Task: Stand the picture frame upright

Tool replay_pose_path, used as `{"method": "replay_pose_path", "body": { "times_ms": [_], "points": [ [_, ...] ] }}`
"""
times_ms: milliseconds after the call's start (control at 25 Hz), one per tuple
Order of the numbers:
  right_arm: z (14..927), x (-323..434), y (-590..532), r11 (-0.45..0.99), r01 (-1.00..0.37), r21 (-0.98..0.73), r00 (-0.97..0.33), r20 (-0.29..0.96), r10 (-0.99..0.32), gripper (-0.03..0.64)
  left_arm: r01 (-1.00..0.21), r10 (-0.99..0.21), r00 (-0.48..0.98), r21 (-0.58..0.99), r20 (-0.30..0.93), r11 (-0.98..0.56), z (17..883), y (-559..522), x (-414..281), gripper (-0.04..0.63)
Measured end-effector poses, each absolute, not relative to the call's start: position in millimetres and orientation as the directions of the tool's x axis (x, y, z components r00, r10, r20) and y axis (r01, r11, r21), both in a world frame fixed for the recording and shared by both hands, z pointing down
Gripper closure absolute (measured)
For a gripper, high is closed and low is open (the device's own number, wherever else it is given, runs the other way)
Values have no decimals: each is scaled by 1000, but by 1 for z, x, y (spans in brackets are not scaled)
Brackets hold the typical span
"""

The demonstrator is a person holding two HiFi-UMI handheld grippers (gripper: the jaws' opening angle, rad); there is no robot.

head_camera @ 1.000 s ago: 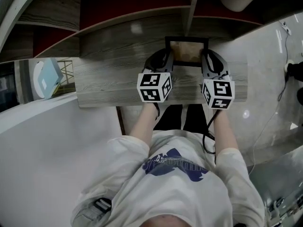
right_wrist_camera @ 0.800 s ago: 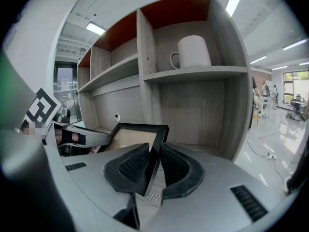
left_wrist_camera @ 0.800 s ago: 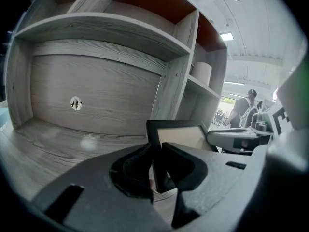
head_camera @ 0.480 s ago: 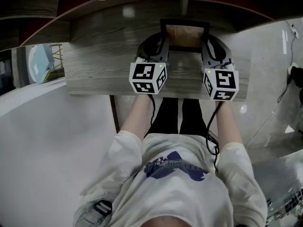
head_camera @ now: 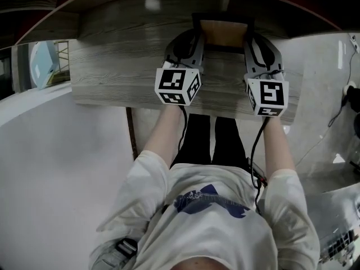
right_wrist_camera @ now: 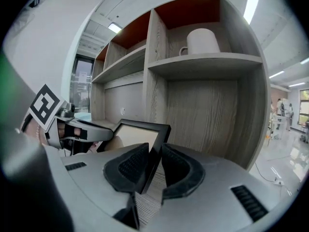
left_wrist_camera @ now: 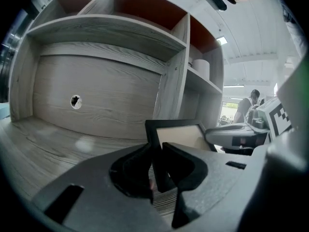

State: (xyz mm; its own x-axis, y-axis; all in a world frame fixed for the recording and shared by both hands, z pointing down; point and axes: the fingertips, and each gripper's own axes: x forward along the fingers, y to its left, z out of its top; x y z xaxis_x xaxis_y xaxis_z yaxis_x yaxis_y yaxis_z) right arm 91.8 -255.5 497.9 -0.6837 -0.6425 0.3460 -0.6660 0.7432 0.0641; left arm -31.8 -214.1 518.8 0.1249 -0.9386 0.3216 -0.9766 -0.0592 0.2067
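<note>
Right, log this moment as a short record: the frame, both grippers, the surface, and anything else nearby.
picture frame: black border, tan front, tilted back with its face partly up, not upright yet
left gripper: jaws closed on the frame's left side bar
right gripper: jaws closed on the frame's right side bar
surface: grey wood-grain desk under a shelf unit
shelf above: white mug in an upper compartment
back panel: round cable hole, left of the frame

My head camera looks steeply down at the tabletop point(head_camera: 112, 77); cameras on the left tool point(left_wrist_camera: 157, 151) and right tool point(right_wrist_camera: 153, 151) look along it, close, sharing the picture frame point(left_wrist_camera: 178, 137).
</note>
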Motion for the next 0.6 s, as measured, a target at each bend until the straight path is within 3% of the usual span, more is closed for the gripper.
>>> {"method": "replay_pose_path", "body": {
  "times_ms": [600],
  "points": [
    [517, 89, -260, 722, -690, 58, -668, 335, -665, 534, -985, -946, 133, 149, 296, -92, 528, -220, -36, 517]
  ]
}}
